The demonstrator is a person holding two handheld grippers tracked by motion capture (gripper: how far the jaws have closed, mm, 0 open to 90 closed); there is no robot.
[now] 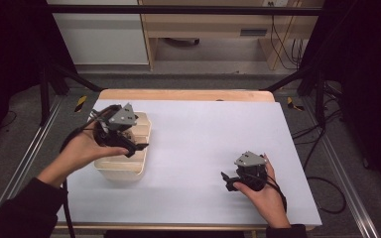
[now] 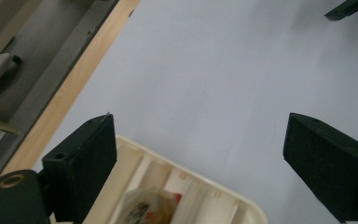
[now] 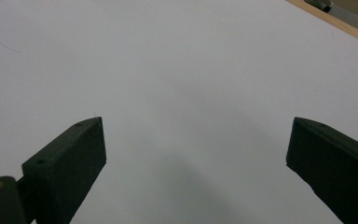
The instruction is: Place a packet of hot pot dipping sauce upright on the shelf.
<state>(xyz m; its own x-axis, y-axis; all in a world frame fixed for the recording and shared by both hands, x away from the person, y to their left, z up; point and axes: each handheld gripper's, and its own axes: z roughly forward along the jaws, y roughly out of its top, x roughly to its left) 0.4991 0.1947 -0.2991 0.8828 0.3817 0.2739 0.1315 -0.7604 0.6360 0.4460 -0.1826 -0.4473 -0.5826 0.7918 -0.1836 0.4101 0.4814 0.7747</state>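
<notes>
We see the left tongs [image 1: 138, 147] held above the wooden tray [image 1: 138, 168], which sits at the left side of the white tabletop [image 1: 203, 144]. The jaws stand wide apart with nothing between them. In the left gripper view, a small packet [image 2: 149, 205] lies in one of the tray's slotted compartments, below the jaws — its markings are too blurred to read. The right tongs [image 1: 225, 179] hover low over bare tabletop at the right — jaws likewise spread, gripping nothing.
</notes>
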